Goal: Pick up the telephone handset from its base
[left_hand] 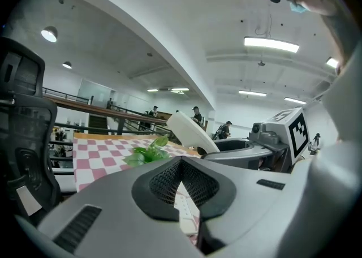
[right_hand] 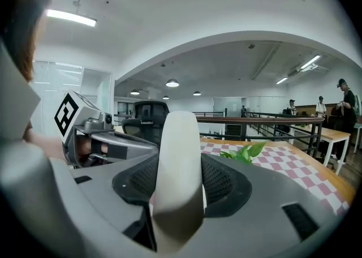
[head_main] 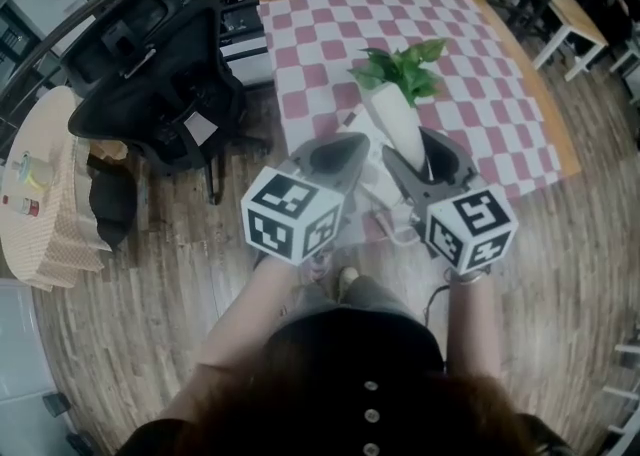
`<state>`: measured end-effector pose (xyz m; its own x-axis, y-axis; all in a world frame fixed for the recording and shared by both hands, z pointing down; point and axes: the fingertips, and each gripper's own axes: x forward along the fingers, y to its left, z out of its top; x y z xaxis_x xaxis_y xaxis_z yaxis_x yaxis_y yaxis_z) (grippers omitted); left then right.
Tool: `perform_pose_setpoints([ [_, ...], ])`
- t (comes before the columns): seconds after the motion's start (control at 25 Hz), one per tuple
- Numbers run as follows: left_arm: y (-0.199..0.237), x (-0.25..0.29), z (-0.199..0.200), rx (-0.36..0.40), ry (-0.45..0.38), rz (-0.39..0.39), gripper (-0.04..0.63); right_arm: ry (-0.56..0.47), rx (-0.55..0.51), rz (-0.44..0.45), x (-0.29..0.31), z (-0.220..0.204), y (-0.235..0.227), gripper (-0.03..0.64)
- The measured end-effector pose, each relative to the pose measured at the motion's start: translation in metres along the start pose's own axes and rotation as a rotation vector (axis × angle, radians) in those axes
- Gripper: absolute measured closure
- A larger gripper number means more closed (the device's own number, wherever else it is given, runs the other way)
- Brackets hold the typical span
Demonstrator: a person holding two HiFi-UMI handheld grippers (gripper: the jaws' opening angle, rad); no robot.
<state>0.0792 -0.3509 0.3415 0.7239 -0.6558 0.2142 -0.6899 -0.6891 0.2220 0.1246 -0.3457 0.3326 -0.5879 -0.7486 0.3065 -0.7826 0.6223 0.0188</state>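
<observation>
Handset (right_hand: 180, 138) off base (left_hand: 184, 211), clamped in R gripper (right_hand: 181, 166) jaws.

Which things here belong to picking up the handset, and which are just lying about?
Job in hand:
white plastic telephone handset, clamped in the right gripper
white telephone base below
left gripper, empty

Lying about:
green leafy plant
pink-and-white checked tablecloth
black mesh office chair
round side table with bottles
</observation>
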Motion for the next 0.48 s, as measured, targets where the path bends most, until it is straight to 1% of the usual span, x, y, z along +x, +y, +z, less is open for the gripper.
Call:
perform_pose_setpoints([
  [0.2,-0.003,0.001,0.006,0.015,-0.004,-0.013,0.589,-0.037,0.027,-0.012,-0.008,0.01,-0.001,0.396],
  [0.48,-0.008,0.001,0.013,0.03,-0.017,-0.029,0.589,-0.09,0.066,0.005,-0.014,0.016,-0.004,0.395],
])
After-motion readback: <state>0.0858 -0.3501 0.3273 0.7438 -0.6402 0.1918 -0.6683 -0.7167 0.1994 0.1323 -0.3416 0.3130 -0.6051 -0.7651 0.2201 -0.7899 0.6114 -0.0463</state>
